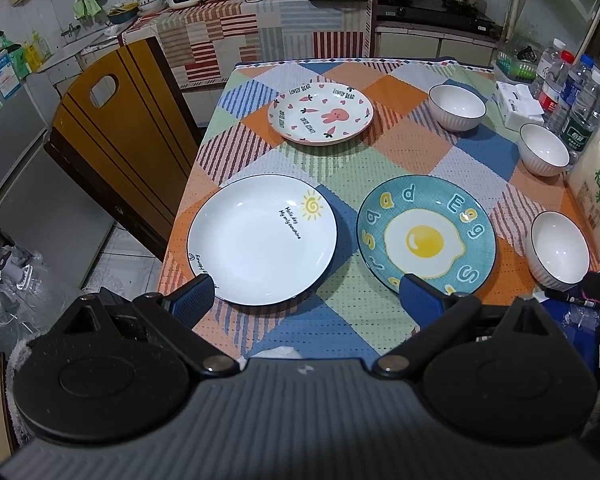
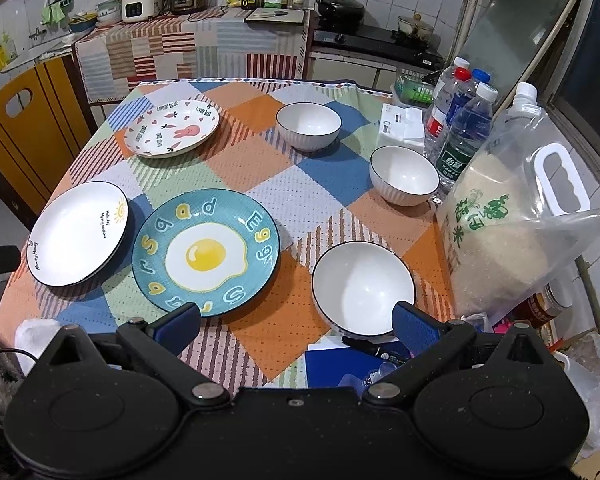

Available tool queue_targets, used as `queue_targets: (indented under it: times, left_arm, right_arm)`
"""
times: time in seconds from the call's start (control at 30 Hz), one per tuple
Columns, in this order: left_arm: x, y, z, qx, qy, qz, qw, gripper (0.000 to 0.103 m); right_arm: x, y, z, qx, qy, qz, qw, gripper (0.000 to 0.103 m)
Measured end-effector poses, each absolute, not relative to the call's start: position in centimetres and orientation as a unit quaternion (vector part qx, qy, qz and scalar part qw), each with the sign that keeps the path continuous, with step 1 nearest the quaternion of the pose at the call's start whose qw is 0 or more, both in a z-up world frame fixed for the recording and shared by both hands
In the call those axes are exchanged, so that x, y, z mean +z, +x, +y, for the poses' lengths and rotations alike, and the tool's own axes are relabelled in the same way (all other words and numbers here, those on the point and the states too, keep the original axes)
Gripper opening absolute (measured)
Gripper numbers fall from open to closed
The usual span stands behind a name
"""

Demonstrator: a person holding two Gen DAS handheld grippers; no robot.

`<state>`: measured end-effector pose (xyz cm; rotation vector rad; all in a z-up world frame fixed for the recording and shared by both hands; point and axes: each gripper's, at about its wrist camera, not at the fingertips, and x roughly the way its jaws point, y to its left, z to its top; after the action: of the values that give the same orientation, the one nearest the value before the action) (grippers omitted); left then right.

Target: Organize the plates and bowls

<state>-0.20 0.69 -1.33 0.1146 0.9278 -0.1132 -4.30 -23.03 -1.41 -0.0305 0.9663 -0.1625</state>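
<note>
Three plates lie apart on the checked tablecloth: a white sun plate near left, a teal egg plate beside it, and a pink rabbit plate farther back. Three white ribbed bowls stand upright along the right: near, middle, far. My left gripper is open and empty above the near edges of the sun and egg plates. My right gripper is open and empty, between the egg plate and the near bowl.
A rice bag, water bottles and a tissue pack crowd the table's right edge. A blue booklet and pen lie at the near edge. A wooden chair stands left of the table.
</note>
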Motion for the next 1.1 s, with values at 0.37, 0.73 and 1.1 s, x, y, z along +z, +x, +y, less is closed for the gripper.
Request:
queue_targets:
  times: [0.37, 0.73, 1.1]
  left_arm:
    - [-1.38, -0.13, 0.91, -0.062, 0.051, 0.449, 0.89, 0.1]
    - [-0.85, -0.74, 1.02, -0.074, 0.045, 0.447, 0.89, 0.1]
    - [-1.12, -0.83, 1.09, -0.083, 0.037, 0.451, 0.888, 0.1]
  right_arm:
    - [-1.55, -3.98, -22.94, -0.082, -0.021, 0.462, 0.883, 0.103]
    - [-1.24, -4.12, -22.79, -0.084, -0.026, 0.457, 0.885, 0.103]
    - [-1.33, -4.17, -23.1, -0.089, -0.024, 0.457, 0.885, 0.103]
